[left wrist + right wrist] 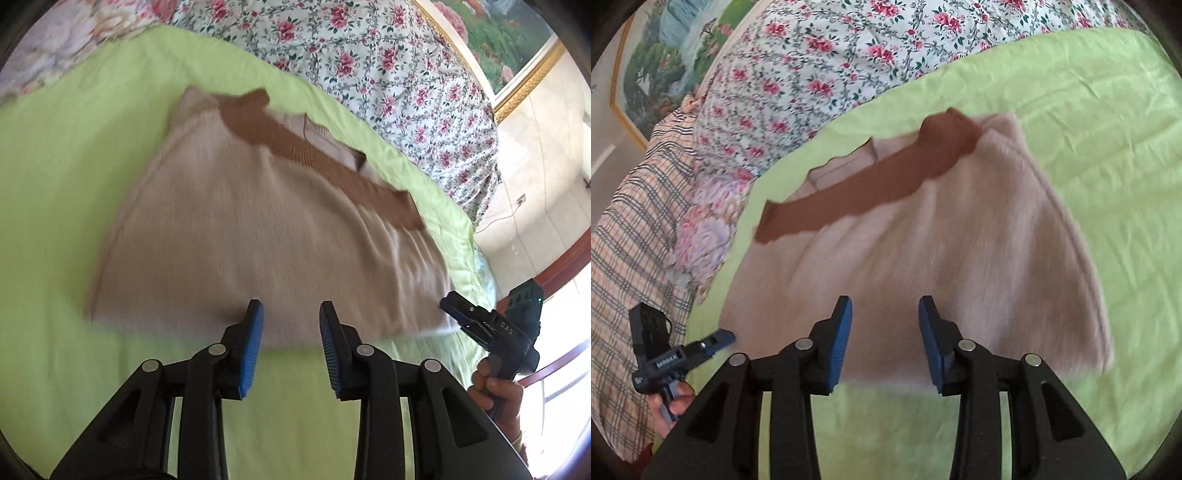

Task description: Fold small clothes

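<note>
A pale pink knitted garment (236,236) with a brown ribbed band (317,158) lies folded flat on the green sheet (66,192). My left gripper (291,314) hovers over the garment's near edge, open, with nothing between its blue pads. In the right wrist view the same garment (945,258) and its brown band (871,184) lie ahead. My right gripper (885,306) is open above the near hem and holds nothing. Each gripper shows in the other's view: the right gripper (448,302) at the garment's right corner, the left gripper (726,336) at its left corner.
A floral quilt (388,66) is bunched along the far side of the green sheet. A checked blanket (631,229) lies at the left. A framed picture (506,40) hangs on the wall behind. A person's hand (495,391) holds the right gripper's handle.
</note>
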`<state>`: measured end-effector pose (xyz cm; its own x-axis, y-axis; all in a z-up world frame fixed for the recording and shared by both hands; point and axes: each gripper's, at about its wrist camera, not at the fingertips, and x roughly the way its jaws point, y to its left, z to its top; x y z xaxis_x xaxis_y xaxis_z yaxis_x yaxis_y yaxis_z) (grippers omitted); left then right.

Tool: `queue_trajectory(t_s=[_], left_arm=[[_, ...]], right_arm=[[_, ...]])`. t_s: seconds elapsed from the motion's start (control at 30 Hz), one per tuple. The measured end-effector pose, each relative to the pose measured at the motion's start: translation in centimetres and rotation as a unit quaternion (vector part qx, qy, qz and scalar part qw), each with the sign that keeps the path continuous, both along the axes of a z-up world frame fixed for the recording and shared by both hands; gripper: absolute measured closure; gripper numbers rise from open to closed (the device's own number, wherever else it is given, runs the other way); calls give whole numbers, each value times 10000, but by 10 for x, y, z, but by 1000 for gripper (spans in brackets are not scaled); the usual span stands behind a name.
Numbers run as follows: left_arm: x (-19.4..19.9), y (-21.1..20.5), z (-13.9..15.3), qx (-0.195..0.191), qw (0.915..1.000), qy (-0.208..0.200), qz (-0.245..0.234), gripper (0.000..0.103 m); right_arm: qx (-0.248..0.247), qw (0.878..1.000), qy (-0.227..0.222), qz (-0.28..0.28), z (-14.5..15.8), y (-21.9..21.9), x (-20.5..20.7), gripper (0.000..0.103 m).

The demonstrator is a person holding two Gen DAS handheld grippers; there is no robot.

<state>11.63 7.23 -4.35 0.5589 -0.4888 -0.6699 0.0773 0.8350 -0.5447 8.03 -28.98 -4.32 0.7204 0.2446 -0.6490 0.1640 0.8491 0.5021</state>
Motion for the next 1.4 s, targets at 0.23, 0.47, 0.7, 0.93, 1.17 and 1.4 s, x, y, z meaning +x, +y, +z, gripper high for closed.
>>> queue_trajectory(t_s=[0.23,0.47,0.7,0.93,1.17,1.4], left_arm=[[-28,2,-16,-203,9993,276,160,60],[-23,9,-26,-494,9965,370,567,46],[6,25,-30,-627,9908,263,1173,46],[42,35,-25,-411,9868,140,1558,53],[55,3,19,279,9892,-523,1337,94],[64,-102,58,1126,9875,-1099,133,95]], right_arm=[[55,9999,64,85,-5,15,-23,63],[101,9998,108,127,-7,22,-28,58],[110,9998,96,140,-4,22,-23,56],[43,9999,20,144,2,8,0,56],[225,9993,2,299,10,-24,42,56],[1555,9816,83,1106,14,-36,100,35]])
